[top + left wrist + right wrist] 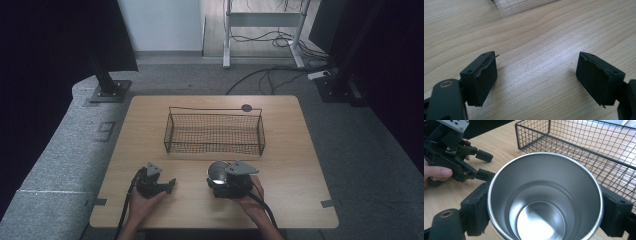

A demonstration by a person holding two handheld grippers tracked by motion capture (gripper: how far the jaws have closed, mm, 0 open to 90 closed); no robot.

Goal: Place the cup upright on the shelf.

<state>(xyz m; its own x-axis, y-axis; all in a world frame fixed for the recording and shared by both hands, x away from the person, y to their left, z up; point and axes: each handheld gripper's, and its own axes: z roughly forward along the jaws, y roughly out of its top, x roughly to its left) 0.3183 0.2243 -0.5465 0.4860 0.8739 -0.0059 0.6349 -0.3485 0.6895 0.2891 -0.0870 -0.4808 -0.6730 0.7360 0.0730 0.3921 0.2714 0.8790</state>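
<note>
A shiny steel cup (544, 202) stands upright and empty between the jaws of my right gripper (546, 213), which is shut on its sides. In the high view the cup (218, 171) and right gripper (223, 181) sit at the near middle of the wooden table (290, 150), just in front of a black wire basket (215, 132). The basket (584, 142) holds nothing. My left gripper (171, 184) rests low over the table to the left of the cup, pointing right. Its jaws stand wide open (536, 75) over bare wood. The right gripper view also catches the left gripper (485, 165).
A small dark round disc (246, 107) lies on the table behind the basket. Black stand bases (107, 90) and cables (270, 75) are on the carpet beyond the table. Bare wood lies to the left and right of the basket.
</note>
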